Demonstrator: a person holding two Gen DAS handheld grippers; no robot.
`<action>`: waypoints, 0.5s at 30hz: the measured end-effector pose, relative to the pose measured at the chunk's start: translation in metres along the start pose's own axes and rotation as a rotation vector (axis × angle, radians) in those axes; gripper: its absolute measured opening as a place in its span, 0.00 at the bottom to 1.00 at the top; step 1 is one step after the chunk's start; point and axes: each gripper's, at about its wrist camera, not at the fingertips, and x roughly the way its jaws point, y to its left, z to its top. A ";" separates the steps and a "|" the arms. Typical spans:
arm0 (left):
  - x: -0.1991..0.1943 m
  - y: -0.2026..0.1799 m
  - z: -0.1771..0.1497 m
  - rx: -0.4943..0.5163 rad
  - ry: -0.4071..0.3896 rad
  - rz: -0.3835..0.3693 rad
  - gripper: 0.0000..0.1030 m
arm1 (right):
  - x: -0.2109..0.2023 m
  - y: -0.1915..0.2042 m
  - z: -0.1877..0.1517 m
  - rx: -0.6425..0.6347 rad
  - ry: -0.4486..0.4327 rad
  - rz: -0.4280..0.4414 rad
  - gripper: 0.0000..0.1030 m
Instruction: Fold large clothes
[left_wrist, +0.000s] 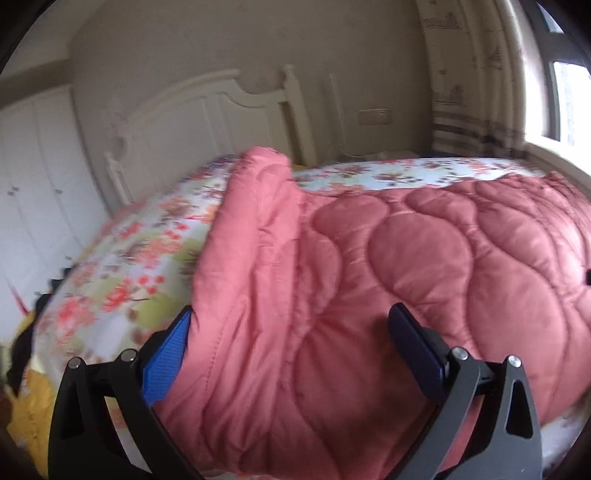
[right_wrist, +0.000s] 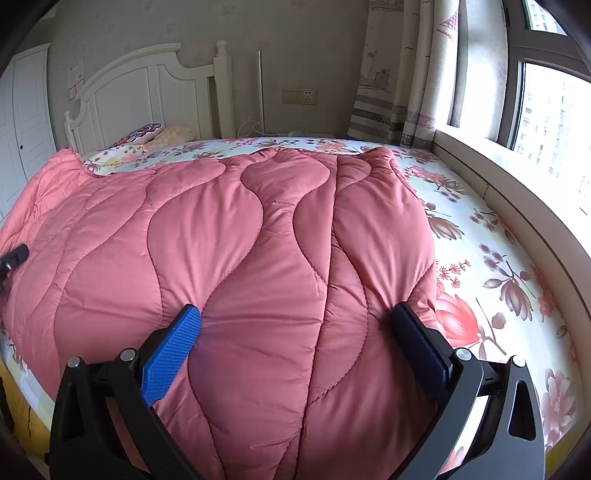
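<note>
A pink quilted comforter (left_wrist: 369, 277) lies folded on a bed with a floral sheet (left_wrist: 122, 266). My left gripper (left_wrist: 291, 325) is open, its blue-padded fingers (left_wrist: 166, 354) spread around the comforter's left end, where the edge is bunched up. The comforter also fills the right wrist view (right_wrist: 258, 258). My right gripper (right_wrist: 295, 325) is open, its fingers (right_wrist: 173, 347) astride the comforter's near right part. A dark tip of the left gripper shows at that view's left edge (right_wrist: 14, 256). Neither gripper pinches the fabric.
A white headboard (right_wrist: 140, 88) and pillows (right_wrist: 147, 134) stand at the bed's far end. A window ledge (right_wrist: 517, 177) and curtains (right_wrist: 399, 74) run along the right. White wardrobe doors (left_wrist: 33, 184) are at the left. The floral sheet (right_wrist: 498, 266) lies bare right of the comforter.
</note>
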 end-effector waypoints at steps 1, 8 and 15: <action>0.001 0.002 0.001 -0.008 0.005 0.019 0.98 | 0.000 0.000 0.000 -0.001 0.000 0.001 0.96; 0.036 0.047 0.001 -0.085 0.107 0.121 0.98 | -0.001 0.000 0.000 0.000 -0.001 0.003 0.96; -0.015 0.080 0.016 -0.268 -0.055 0.080 0.98 | -0.001 0.000 0.000 -0.001 0.000 0.000 0.96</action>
